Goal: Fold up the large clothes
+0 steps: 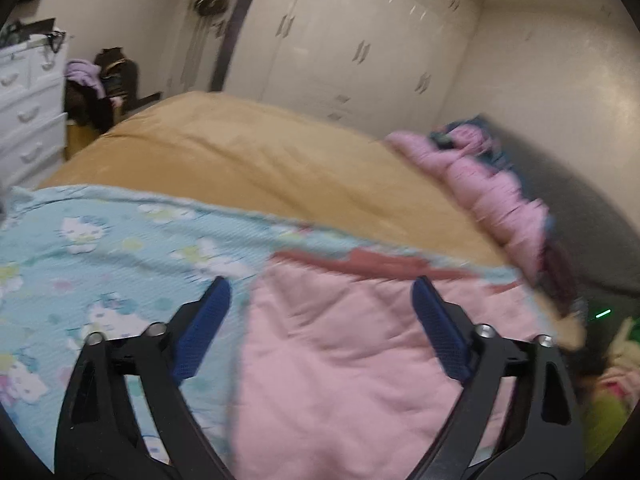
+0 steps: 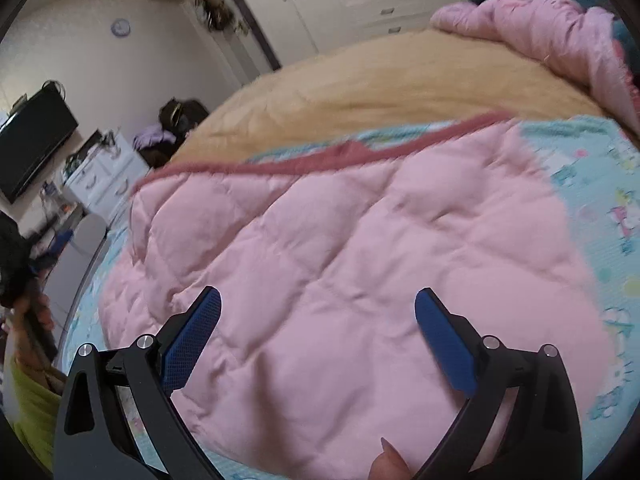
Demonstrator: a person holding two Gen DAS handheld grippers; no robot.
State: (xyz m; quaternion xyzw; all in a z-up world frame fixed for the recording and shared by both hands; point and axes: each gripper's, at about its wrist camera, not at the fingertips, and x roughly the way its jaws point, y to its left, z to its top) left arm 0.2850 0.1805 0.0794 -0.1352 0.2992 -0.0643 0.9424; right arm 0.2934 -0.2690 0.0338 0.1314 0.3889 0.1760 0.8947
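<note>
So your left hand-held gripper (image 1: 322, 292) is spread wide with nothing pinched, its blue pads (image 1: 204, 330) hanging over the seam where the pink quilted garment (image 1: 360, 360) meets the light blue cartoon-print sheet (image 1: 100, 248). Your right hand-held gripper (image 2: 318, 304) is spread just as wide, also holding nothing, and it hovers right above the middle of that pink garment (image 2: 360, 248). The garment lies flattish on the blue sheet (image 2: 600, 200) at the near edge of the bed, with its darker pink trim (image 2: 304, 160) running along the side that faces the far edge. Past it the bed is covered by a tan blanket (image 1: 248, 160), and a crumpled pink pile (image 2: 552, 28) sits at the far right corner of the bed. A fingertip (image 2: 390, 462) pokes into the bottom of the right wrist view. Both views are a bit blurry, so finer detail on the fabric is hard to make out.
</note>
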